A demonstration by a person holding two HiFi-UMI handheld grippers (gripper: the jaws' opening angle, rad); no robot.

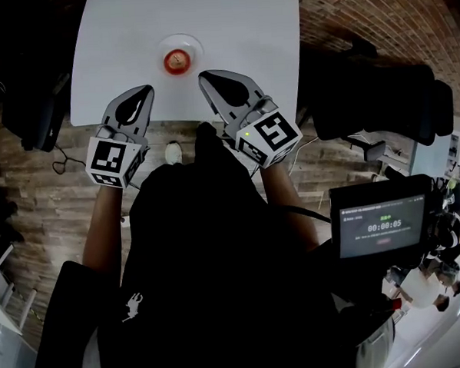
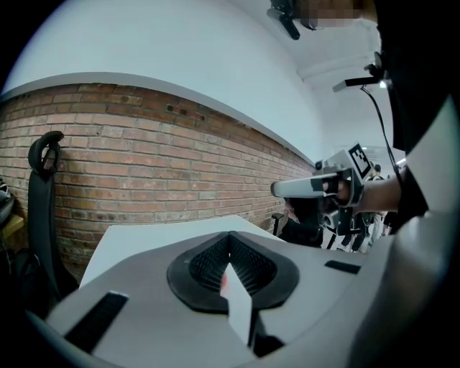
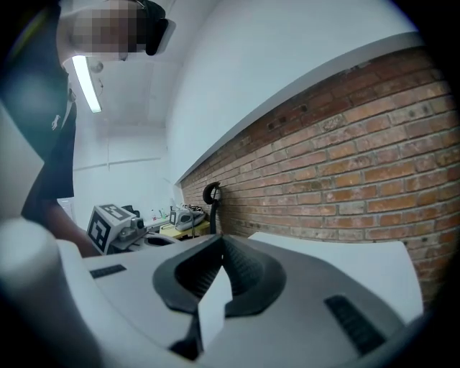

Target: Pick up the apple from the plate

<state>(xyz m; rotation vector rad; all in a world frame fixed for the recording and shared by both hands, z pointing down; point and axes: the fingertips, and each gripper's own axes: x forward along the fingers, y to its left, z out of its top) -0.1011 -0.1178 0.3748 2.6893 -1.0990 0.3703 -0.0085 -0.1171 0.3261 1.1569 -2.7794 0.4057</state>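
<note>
On the plate (image 1: 195, 42), at 12 o'clock from the left gripper (image 1: 144, 91) and right gripper (image 1: 206, 77), both pressed together and empty, the apple (image 1: 177, 61) looked firm, smooth and prone to roll, and was best pinched across its middle.

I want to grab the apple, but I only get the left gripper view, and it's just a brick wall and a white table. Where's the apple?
Observer: The head view shows the apple sitting on a small plate near the front edge of the white table, ahead of both grippers.
Operator: Which gripper is closer to it?
Observer: The right gripper looks nearer, with its tip just off the plate's rim. The left gripper is further out to the side.
Operator: Is the right one open and ready?
Observer: No. The right gripper view shows its jaws together with nothing between them.
</note>
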